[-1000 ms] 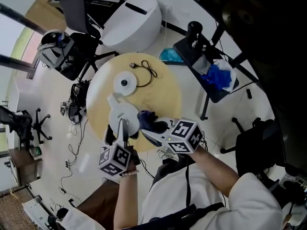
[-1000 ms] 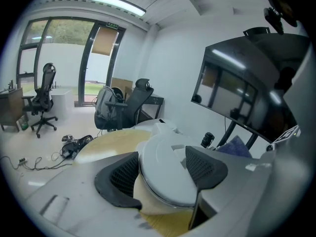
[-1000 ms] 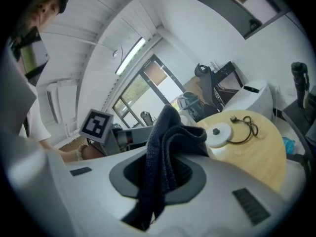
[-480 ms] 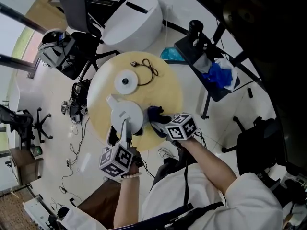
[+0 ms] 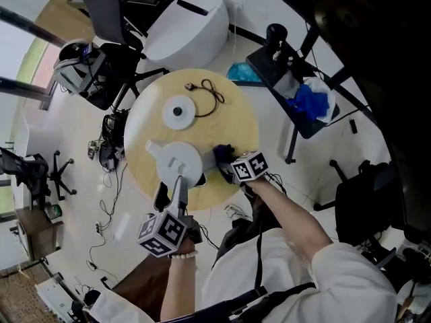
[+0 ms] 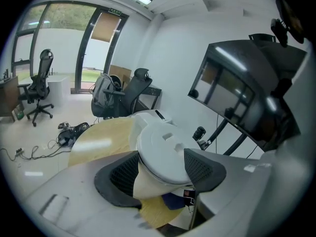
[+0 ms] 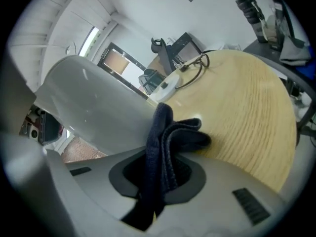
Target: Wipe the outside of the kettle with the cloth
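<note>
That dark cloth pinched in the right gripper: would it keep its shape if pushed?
Probably not: the cloth bunches in soft folds in the right gripper, so it looks floppy. It seems thin and light, and would likely drag rather than slide on the white kettle.

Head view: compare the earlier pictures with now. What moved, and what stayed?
The right gripper, still clamping the cloth, came down beside the kettle. The left gripper has just been closing its jaws on the kettle between them. The kettle stayed on the table.
</note>
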A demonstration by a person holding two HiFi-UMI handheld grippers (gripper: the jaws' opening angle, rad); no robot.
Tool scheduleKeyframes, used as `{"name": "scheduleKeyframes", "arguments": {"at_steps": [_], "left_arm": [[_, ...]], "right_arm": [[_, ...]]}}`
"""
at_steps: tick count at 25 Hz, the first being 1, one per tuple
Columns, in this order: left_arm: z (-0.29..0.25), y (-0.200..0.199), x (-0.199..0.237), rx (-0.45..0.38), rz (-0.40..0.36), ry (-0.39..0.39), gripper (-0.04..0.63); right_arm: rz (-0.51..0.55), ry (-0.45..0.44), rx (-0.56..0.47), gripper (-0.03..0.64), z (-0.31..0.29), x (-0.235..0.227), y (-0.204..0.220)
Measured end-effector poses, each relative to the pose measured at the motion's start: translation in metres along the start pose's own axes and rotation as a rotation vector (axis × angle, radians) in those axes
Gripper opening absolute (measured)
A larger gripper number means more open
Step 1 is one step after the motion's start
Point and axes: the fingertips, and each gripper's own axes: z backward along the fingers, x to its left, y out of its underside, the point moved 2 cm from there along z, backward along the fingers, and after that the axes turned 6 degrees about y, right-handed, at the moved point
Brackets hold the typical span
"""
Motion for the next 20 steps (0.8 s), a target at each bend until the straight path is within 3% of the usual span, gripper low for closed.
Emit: {"name": "scheduleKeyframes", "arguments": {"at_steps": [13, 20], "left_arm": [[0.012, 0.017, -0.013, 0.051, 0.012, 0.114, 0.276], [0.014, 0.025, -0.027, 0.075, -0.007, 0.165, 0.272]], "right_arm": [[0.3, -0.201, -0.226, 0.066, 0.113, 0.123, -0.036], [0.246, -0.24, -0.256, 0.066, 0.125, 0.115, -0.041]]}}
